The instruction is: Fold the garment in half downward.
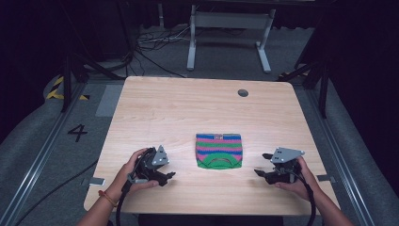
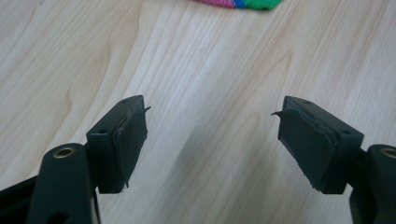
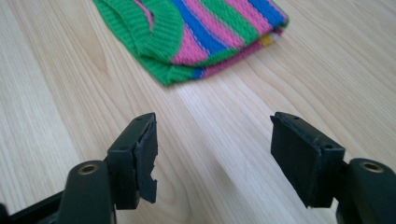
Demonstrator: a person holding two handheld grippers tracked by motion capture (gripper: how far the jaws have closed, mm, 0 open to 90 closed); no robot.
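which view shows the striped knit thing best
The high view: the whole folded striped knit piece lies flat on the table, all edges visible. The right gripper view gives a closer look at one end and its green ribbed band; the left gripper view catches just a sliver at the top edge.

The folded knitted garment [image 1: 219, 150], striped pink, blue and green with a green ribbed edge, lies flat on my table's near half, at twelve o'clock.

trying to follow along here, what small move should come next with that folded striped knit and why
Probably nothing more than drawing both hands back: the striped knit lies folded and flat on the table, and the left tongs and right tongs stand open and empty on either side of it.
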